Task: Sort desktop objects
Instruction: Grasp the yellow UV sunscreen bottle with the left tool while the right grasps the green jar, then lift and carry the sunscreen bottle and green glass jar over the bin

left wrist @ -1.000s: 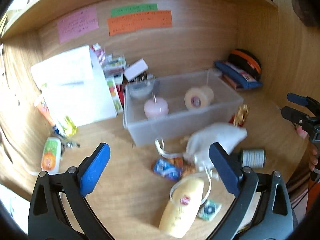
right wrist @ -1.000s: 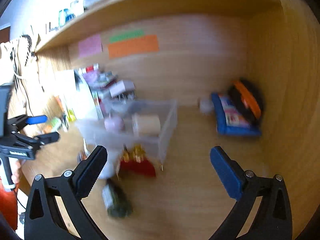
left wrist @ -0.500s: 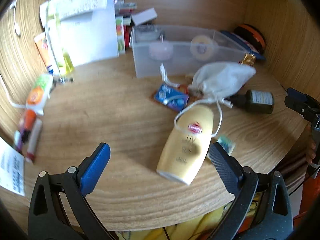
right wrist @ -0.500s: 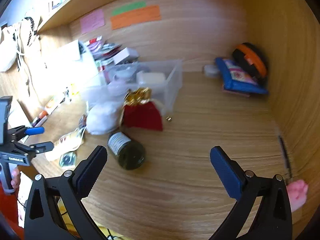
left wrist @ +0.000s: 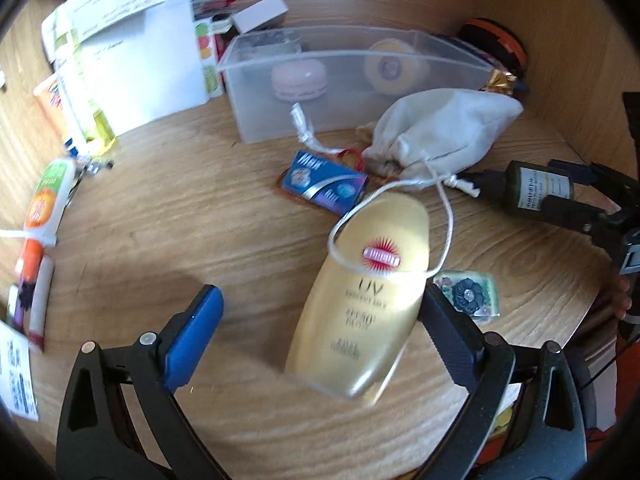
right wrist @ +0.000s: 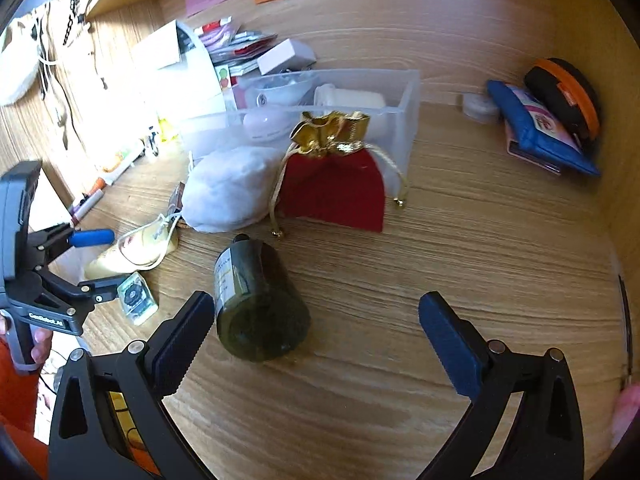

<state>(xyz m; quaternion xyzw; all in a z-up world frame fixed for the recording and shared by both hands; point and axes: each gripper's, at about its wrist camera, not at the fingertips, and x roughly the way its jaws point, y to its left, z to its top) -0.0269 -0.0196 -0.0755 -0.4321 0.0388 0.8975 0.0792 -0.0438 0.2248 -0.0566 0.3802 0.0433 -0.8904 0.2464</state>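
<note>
A yellow sunscreen bottle [left wrist: 362, 296] lies on the wooden desk, a white cord looped over it. My left gripper [left wrist: 320, 320] stands open around its lower end, the right finger beside the bottle. Behind it sit a white drawstring pouch [left wrist: 444, 132], a blue card packet [left wrist: 324, 186] and a clear plastic bin [left wrist: 348, 80] holding a pink macaron-shaped case and a tape roll. A dark green bottle [right wrist: 256, 304] lies on its side just inside the left finger of my open right gripper [right wrist: 312, 324]. A red and gold pouch [right wrist: 336, 176] leans against the bin.
A small floral tile [left wrist: 468, 292] lies right of the sunscreen. Tubes and markers [left wrist: 44, 200] line the left edge. White papers [left wrist: 132, 48] and boxes stand at the back left. A blue wallet [right wrist: 540, 132] and an orange-black case [right wrist: 564, 96] sit at the back right.
Both grippers have dropped lower and moved in: the left now has the sunscreen bottle between its fingers, the right has come up to the dark green bottle.
</note>
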